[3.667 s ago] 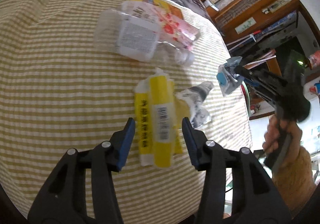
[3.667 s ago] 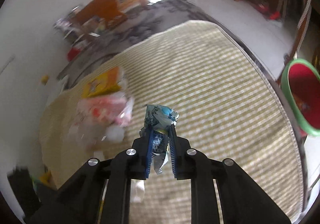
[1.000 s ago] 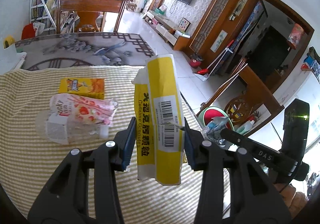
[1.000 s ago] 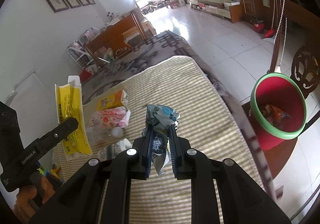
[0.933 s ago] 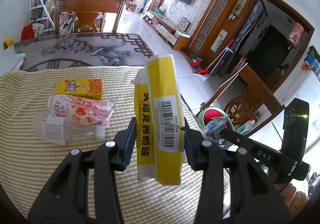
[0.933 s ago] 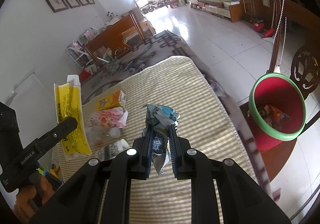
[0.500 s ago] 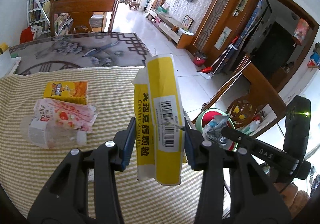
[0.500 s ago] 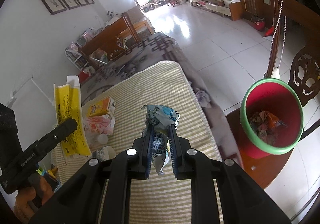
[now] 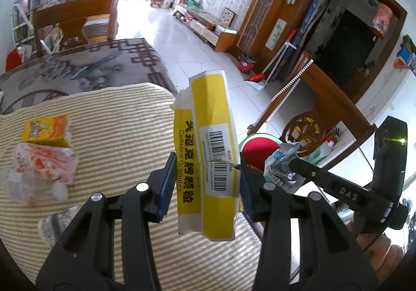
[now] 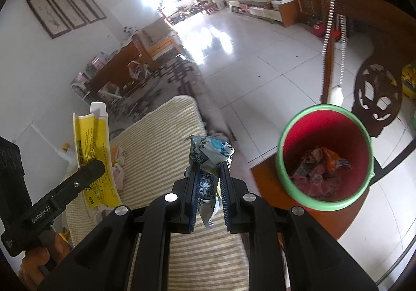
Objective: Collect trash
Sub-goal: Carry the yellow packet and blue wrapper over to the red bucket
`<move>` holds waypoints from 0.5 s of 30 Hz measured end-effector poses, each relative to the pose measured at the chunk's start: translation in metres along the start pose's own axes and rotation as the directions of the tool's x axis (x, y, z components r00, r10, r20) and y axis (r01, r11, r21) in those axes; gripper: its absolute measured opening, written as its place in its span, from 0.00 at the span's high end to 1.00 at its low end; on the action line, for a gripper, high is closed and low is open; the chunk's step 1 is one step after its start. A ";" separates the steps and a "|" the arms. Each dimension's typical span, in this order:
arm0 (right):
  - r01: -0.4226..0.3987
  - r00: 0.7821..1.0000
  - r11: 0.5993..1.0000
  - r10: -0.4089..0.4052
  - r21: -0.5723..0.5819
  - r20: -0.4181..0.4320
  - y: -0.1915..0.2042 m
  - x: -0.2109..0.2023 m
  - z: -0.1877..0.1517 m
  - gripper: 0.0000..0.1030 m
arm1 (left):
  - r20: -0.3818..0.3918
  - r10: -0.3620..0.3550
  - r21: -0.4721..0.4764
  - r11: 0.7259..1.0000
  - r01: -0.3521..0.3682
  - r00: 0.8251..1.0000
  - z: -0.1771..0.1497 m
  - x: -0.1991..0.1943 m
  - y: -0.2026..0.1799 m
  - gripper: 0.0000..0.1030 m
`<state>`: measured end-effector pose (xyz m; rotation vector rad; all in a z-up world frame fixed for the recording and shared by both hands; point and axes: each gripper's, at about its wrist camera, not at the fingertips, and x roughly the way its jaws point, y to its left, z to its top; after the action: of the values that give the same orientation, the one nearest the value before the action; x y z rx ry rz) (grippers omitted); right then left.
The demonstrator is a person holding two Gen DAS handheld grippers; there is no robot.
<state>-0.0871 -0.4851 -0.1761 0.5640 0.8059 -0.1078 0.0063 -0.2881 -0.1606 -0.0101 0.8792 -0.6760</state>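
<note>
— Where did the bin (image 10: 325, 160) stand?
— At the right of the right wrist frame, on the floor beyond the table (image 10: 161, 145) edge, with trash inside it.

— And the two grippers?
— The right gripper (image 10: 209, 197), low in the centre, pinched a crumpled wrapper (image 10: 208, 153) above the table. The left gripper (image 9: 205, 187) clamped a packet (image 9: 208, 150) upright at the centre of its frame.

— What lay on the table?
— A box (image 9: 45, 131), a pouch (image 9: 41, 163) and a bottle (image 9: 28, 187), clustered at the left of the left wrist frame.
</note>
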 end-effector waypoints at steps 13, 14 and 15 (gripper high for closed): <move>0.079 0.996 0.991 -0.083 0.104 0.036 -0.073 -0.021 0.018 0.84 | -0.086 -0.076 0.095 0.992 0.084 0.993 0.006 0.058 -0.068 0.59; 0.084 0.995 0.990 -0.089 0.112 0.037 -0.078 -0.021 0.019 0.84 | -0.091 -0.079 0.101 0.991 0.088 0.993 0.005 0.061 -0.072 0.59; 0.088 0.995 0.989 -0.094 0.117 0.039 -0.082 -0.022 0.020 0.84 | -0.096 -0.083 0.107 0.990 0.093 0.992 0.006 0.065 -0.076 0.59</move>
<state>-0.1141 -0.5675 -0.1848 0.6316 0.7861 -0.2511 -0.0019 -0.3857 -0.1819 0.0832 0.9320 -0.8126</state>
